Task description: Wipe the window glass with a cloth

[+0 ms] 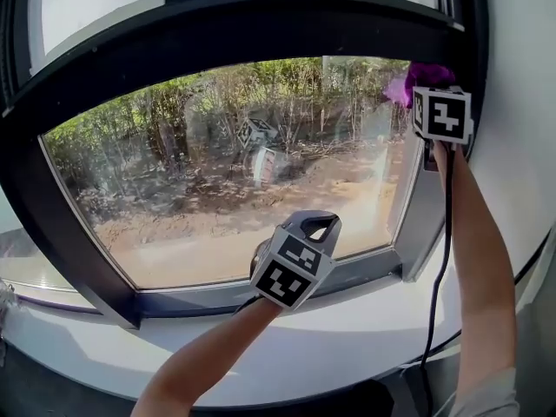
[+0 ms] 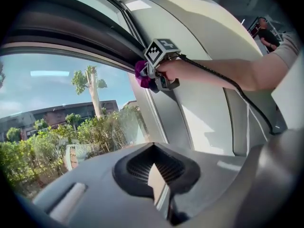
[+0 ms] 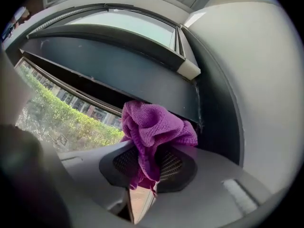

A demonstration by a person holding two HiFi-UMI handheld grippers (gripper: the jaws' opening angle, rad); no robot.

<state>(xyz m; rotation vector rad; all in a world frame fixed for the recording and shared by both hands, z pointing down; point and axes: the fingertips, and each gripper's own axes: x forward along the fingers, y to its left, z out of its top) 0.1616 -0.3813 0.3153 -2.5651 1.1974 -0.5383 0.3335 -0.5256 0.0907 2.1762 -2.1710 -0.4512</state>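
- The right gripper [image 3: 145, 167] has its fingers clenched on a purple microfibre cloth [image 3: 153, 127]. Most of the cloth bunches loosely above the fingers.
- In the head view this cloth [image 1: 417, 80] is at the upper right corner of the clear window glass [image 1: 217, 172], against the dark window frame [image 1: 261, 24]. I cannot tell if it already presses on the pane.
- The left gripper [image 2: 159, 177] has its fingers closed together on nothing. It hangs low, near the bottom edge of the glass and above the white window sill [image 1: 347, 320].
- Risk: only a small part of the cloth seems pinched, so a firm stroke may drag it out of the fingers.
- Risk: if the bunch shifts aside, the hard fingers may scrape the glass.
- Risk: the black cable [image 1: 443, 259] under the right gripper may catch on the sill in a wide stroke.
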